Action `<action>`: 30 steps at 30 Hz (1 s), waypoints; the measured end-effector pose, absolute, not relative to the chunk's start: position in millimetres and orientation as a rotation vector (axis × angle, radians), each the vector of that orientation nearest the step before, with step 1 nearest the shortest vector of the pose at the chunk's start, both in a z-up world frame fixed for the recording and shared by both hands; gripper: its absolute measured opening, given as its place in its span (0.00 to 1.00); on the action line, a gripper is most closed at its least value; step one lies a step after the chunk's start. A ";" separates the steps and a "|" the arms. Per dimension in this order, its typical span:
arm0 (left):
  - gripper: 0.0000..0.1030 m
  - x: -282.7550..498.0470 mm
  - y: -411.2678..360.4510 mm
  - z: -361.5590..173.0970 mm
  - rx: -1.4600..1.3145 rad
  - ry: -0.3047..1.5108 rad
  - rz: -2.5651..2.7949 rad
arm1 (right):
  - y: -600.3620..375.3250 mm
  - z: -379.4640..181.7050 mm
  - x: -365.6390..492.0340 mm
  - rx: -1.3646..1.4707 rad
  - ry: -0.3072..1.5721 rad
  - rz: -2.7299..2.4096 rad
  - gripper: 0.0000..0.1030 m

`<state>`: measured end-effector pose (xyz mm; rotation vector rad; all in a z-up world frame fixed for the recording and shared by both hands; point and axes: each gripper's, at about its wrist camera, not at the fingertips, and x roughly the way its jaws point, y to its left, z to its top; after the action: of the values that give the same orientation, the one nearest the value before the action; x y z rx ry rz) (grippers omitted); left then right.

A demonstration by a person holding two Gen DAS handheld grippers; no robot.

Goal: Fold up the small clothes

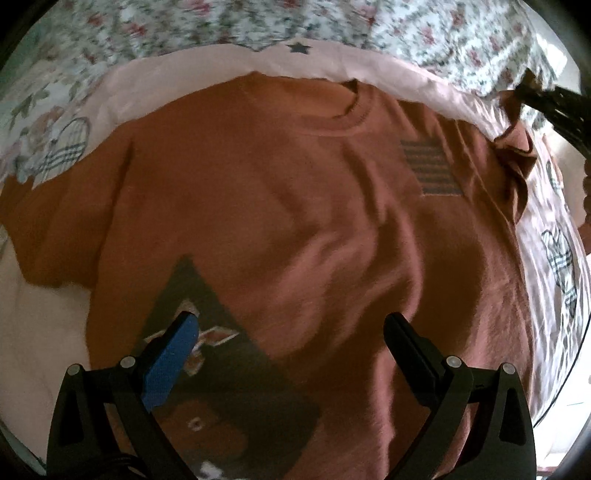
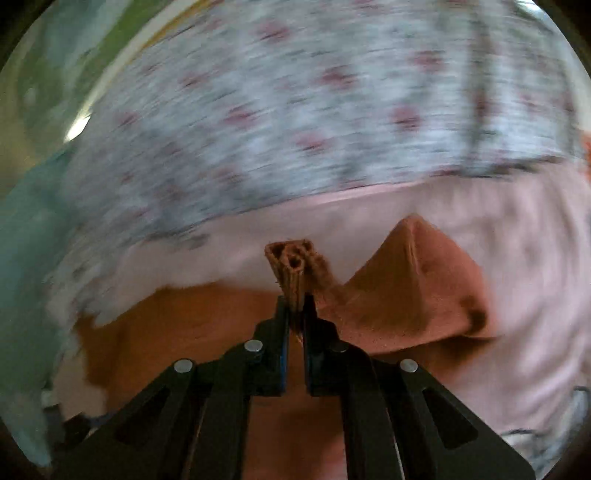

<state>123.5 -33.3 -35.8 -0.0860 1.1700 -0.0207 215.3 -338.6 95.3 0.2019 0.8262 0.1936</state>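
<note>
A rust-brown T-shirt (image 1: pixel 280 206) lies front up on a pink sheet, collar at the far side, with a grey striped chest patch (image 1: pixel 430 166) and a dark graphic print near its hem. My left gripper (image 1: pixel 291 332) is open and empty, hovering over the shirt's lower part. My right gripper (image 2: pixel 295 306) is shut on a bunched piece of the shirt's right sleeve (image 2: pixel 291 269) and lifts it off the bed. It also shows at the far right of the left wrist view (image 1: pixel 524 90). The right wrist view is motion-blurred.
The pink sheet (image 1: pixel 184 74) with star and heart prints lies over a floral bedspread (image 1: pixel 406 33). A pale green wall or fabric (image 2: pixel 33 240) shows at the left of the right wrist view.
</note>
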 end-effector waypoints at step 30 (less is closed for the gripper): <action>0.98 198.7 64.5 -75.7 -0.474 1.163 -0.057 | -190.5 -17.7 208.6 0.432 1.100 0.401 0.53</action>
<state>198.7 64.5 -75.7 -0.4740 1.1635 -0.0569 208.6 -190.5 -17.7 0.4320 1.1004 0.4009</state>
